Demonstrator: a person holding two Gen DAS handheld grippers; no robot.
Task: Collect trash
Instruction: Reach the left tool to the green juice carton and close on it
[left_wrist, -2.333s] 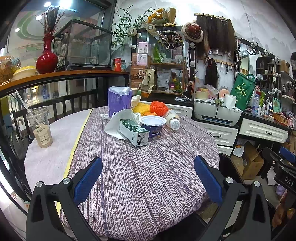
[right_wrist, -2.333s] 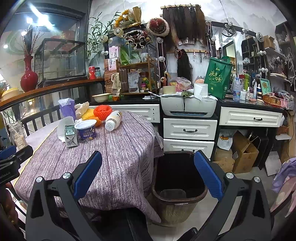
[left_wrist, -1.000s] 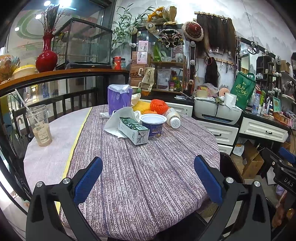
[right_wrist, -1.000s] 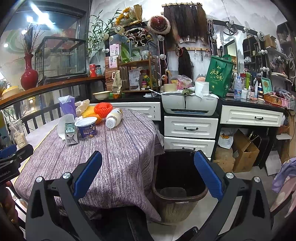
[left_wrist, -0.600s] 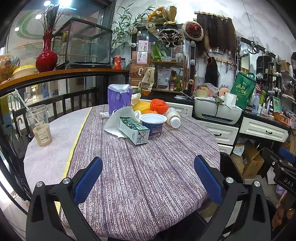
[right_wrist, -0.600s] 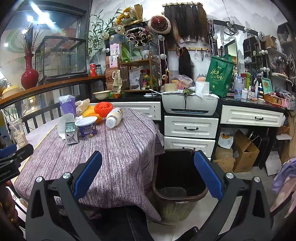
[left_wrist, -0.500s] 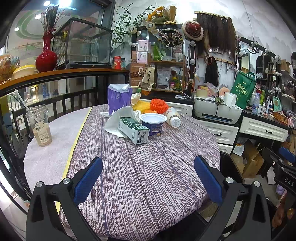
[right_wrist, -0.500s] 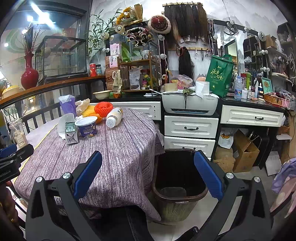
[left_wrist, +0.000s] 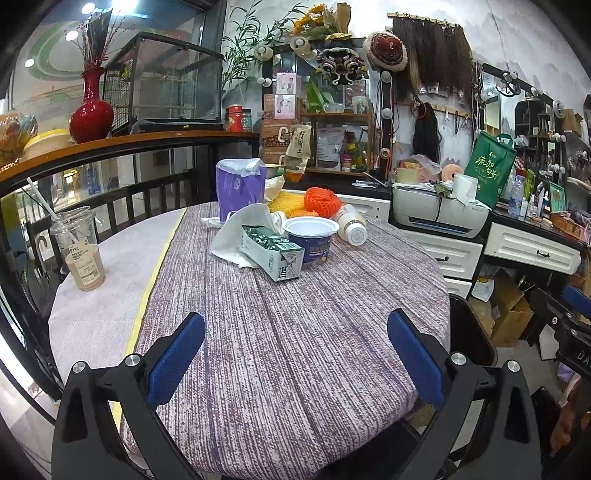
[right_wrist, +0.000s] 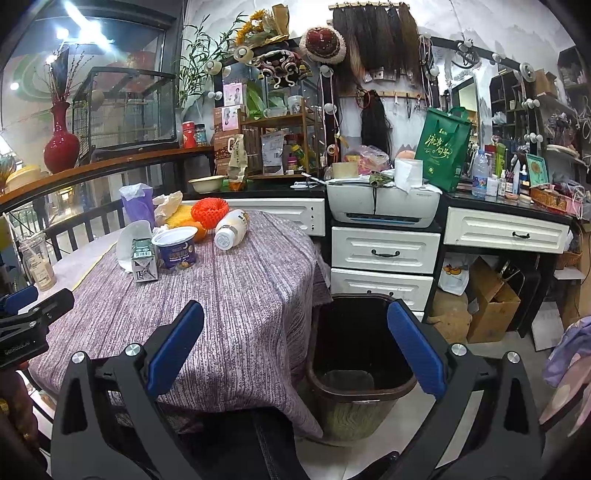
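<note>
- While nothing is held yet, the trash sits bunched at the far side of the round table: a green-and-white milk carton (left_wrist: 271, 252) lying on its side, touching a white-rimmed blue yoghurt tub (left_wrist: 310, 237); behind them a crumpled white napkin (left_wrist: 236, 236), an orange foam fruit net (left_wrist: 320, 201), a toppled white plastic bottle (left_wrist: 351, 226) and a purple tissue pack (left_wrist: 239, 188).
- Left gripper (left_wrist: 295, 360) hovers over the near table edge, jaws spread wide, empty. Right gripper (right_wrist: 295, 354) likewise released and empty, aimed between table and bin.
- Dark plastic waste bin (right_wrist: 360, 373) stands on the floor just beside the table, below the cloth's hang; looks nearly empty.
- Risks, as judged: items crowd and touch, so closing on the carton may nudge the tub or set the bottle rolling off the edge. Tub contents unknown; a tilt could spill. The iced-coffee cup with straw (left_wrist: 79, 251) stands well apart on the left, half full; may not be trash.
- Surface: purple woven tablecloth (left_wrist: 295, 314); soft, could drag or bunch.
- Room: cluttered shop, white drawers, printer, red vase on railing shelf.
</note>
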